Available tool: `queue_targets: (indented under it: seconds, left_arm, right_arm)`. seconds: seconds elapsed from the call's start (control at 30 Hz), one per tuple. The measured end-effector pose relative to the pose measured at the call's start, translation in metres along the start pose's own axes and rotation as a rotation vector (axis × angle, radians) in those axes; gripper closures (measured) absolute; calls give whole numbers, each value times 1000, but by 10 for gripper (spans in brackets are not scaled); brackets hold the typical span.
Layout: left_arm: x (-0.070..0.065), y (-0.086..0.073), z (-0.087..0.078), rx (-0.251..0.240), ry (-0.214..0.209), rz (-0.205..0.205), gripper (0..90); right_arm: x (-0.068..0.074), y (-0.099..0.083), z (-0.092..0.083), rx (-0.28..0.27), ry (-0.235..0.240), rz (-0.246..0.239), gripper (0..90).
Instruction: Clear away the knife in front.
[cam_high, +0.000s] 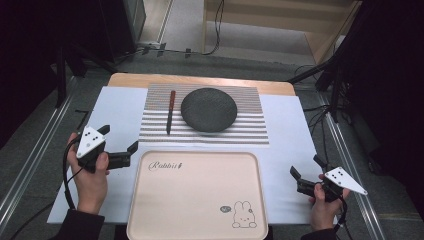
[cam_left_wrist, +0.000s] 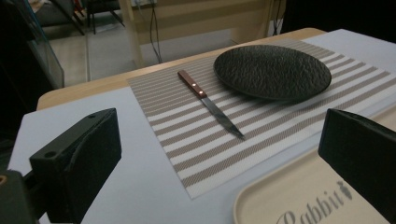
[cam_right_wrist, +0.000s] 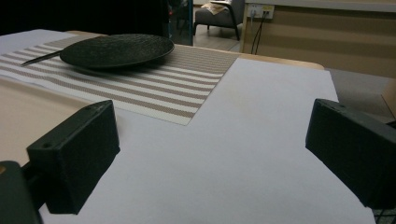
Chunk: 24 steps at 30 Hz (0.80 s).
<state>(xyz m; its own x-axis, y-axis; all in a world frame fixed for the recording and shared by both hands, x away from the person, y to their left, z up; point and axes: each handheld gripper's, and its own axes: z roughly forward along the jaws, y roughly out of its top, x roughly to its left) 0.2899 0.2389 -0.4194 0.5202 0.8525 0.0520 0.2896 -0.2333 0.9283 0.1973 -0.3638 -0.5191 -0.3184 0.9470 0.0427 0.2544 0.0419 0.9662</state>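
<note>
A dark textured plate (cam_high: 208, 109) sits on a striped placemat (cam_high: 205, 136) at the back of the table. A knife (cam_high: 170, 111) with a red-brown handle lies on the mat just left of the plate, blade toward me. A beige tray (cam_high: 197, 200) with a rabbit drawing lies in front, with nothing on it. My left gripper (cam_high: 119, 138) hovers open at the tray's far left corner, facing the knife (cam_left_wrist: 210, 103) and plate (cam_left_wrist: 272, 70). My right gripper (cam_high: 306, 166) is open over the white sheet right of the tray, holding nothing.
A white sheet (cam_high: 290, 130) covers most of the wooden table (cam_high: 130, 79). Dark stands and cables (cam_high: 320, 112) surround the table on the floor. In the right gripper view, bare white sheet (cam_right_wrist: 243, 140) lies ahead, with the placemat (cam_right_wrist: 154, 91) and plate (cam_right_wrist: 116, 49) beyond.
</note>
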Motion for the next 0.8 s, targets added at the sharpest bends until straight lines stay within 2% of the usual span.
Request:
queue_targets:
  seconds: [0.2,0.27,0.57,0.67,0.8]
  left_arm:
    - [3,22,22,16,-26,-9,0]
    - [6,28,28,15,-28,-24,0]
    - [9,43,58,50,-63,-50,0]
    - [9,47,67,66,-82,-48,0]
    - [9,52,80,87,-89,-23,0]
  right_arm:
    - [0,0,-1,-2,0,-3,11]
    - [0,0,-1,-2,0,2,12]
    - [0,0,-2,-6,8,5,12]
    - [-1,0,-1,-6,13,-1,12]
    - [0,1,1,0,14,-9,12]
